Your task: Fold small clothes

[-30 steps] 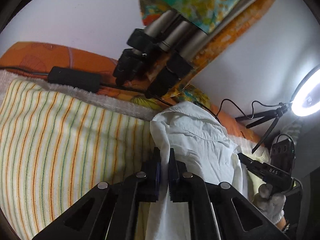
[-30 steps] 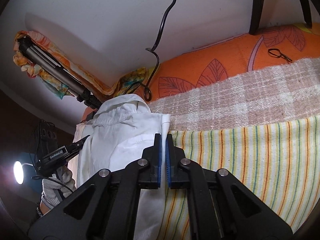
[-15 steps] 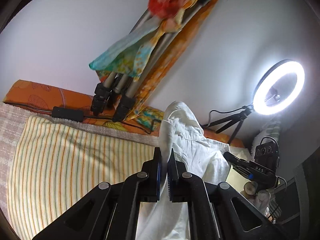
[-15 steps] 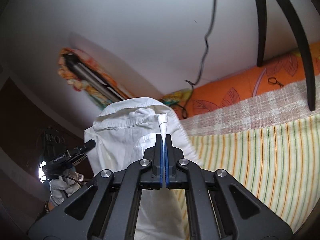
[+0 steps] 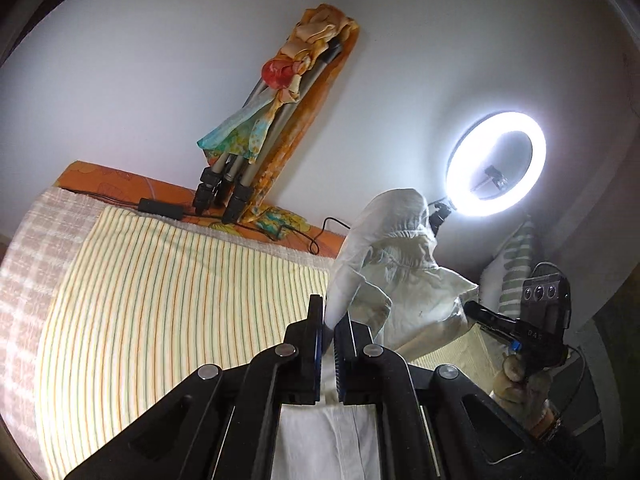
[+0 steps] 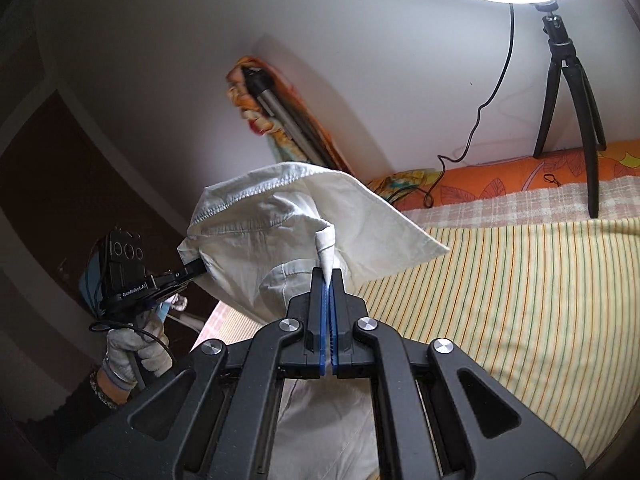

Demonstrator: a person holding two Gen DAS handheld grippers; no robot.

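A small white garment (image 5: 404,280) hangs in the air above the striped bed sheet (image 5: 160,300), stretched between both grippers. My left gripper (image 5: 330,314) is shut on one pinched edge of the fabric, and the rest drapes down below the jaws. In the right wrist view my right gripper (image 6: 328,278) is shut on another fold of the white garment (image 6: 256,236). Each view also shows the opposite gripper clamped on the cloth: the right gripper (image 5: 472,307) and the left gripper (image 6: 196,268), each held by a gloved hand (image 6: 136,348).
A lit ring light (image 5: 496,160) on a small black tripod (image 6: 568,92) stands at the bed's far edge by the white wall. A folded tripod wrapped in colourful cloth (image 5: 256,140) leans on the wall. Cables and an orange patterned mattress edge (image 6: 500,180) run along the back.
Both grippers have risen with the garment, lifting it off the striped sheet until it hangs between them. The bed has dropped lower in both views and the ring light has come into view.
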